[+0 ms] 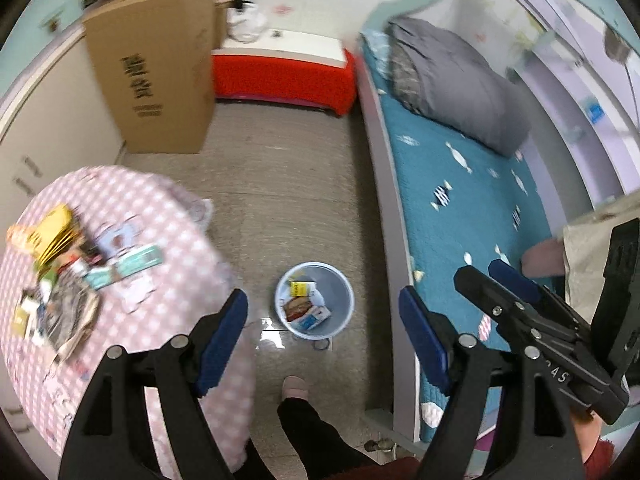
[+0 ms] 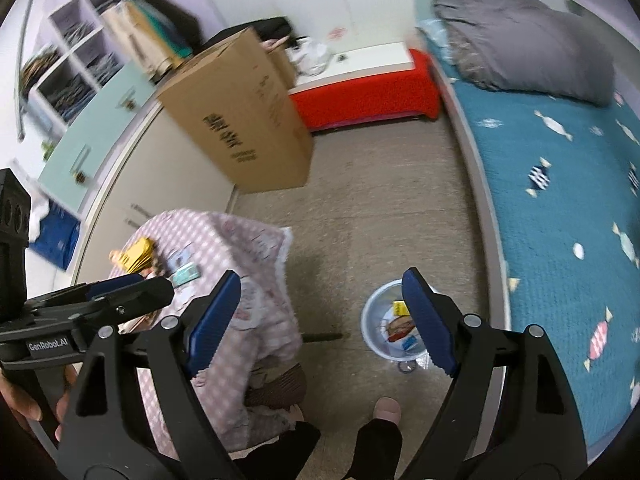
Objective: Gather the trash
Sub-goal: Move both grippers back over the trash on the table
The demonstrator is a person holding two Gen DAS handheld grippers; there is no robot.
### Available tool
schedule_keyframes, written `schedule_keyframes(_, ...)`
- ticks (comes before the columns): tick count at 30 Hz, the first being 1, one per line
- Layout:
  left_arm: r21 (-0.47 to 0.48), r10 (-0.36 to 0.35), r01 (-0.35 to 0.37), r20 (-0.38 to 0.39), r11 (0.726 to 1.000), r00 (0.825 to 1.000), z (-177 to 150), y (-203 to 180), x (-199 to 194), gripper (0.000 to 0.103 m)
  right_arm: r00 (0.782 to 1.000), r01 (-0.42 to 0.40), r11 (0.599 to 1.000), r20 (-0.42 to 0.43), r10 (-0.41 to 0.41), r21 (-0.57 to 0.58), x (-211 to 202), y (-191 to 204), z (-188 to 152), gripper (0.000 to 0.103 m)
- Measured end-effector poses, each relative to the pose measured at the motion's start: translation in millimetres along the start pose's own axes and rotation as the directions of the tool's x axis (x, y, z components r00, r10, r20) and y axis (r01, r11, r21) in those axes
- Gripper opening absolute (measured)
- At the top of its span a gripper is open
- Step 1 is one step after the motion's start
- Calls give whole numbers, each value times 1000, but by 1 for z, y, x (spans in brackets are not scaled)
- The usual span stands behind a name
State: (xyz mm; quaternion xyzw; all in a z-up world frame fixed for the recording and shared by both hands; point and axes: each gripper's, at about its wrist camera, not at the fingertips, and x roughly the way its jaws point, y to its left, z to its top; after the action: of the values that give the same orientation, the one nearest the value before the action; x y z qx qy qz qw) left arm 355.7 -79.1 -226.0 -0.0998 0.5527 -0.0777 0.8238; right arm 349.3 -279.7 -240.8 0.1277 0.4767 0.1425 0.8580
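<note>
In the left wrist view, your left gripper (image 1: 322, 340) hung released and empty, its jaws wide apart, high above the bin (image 1: 314, 300) at lower centre, which already held a few wrappers. The remaining trash (image 1: 76, 276) sat in a loose heap on the table (image 1: 168, 208) at the left of the frame, well apart from the bin. Your right gripper (image 1: 480, 276) poked in from the lower right with its jaws nearly together, and I could not tell whether it held anything. The heap looked mixed, so a hurried pinch could have taken a keepsake with the rubbish, or snagged the cloth and dragged the pile off the edge. In the right wrist view, your right gripper (image 2: 320, 320) was spread and empty, with the bin (image 2: 376, 320) partly behind its right finger at lower right. From that height a dropped wrapper could have drifted past the rim, and your foot (image 2: 386, 410) stood near enough to kick the bin.
</note>
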Motion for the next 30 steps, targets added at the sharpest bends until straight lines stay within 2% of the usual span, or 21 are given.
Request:
schedule_keyframes(6, -119, 34, -30, 29, 992, 999, -18, 98, -29, 76, 998, -37, 996, -53, 33, -84, 35, 84, -13, 81)
schedule_keyframes(11, -206, 89, -79, 41, 975, 995, -39, 198, -55, 76, 993, -62, 990, -108, 49, -125, 69, 158, -33, 81)
schedule_keyframes(14, -244, 142, -132, 25, 961, 989, -54, 262, -64, 76, 990, -67, 989, -128, 50, -133, 90, 200, -45, 81)
schedule_keyframes(19, -273, 201, -196, -11, 942, 980, -73, 350, -65, 76, 989, -54, 991, -143, 37, -121, 120, 246, -61, 81)
schedule_keyframes(23, -246, 215, -224, -64, 943, 974, -83, 396, -49, 76, 987, -36, 993, -162, 17, -109, 138, 266, -74, 81)
schedule_keyframes(30, -181, 233, -257, -141, 949, 962, -88, 425, -8, 76, 982, 23, 995, -184, -41, -98, 161, 279, -83, 81)
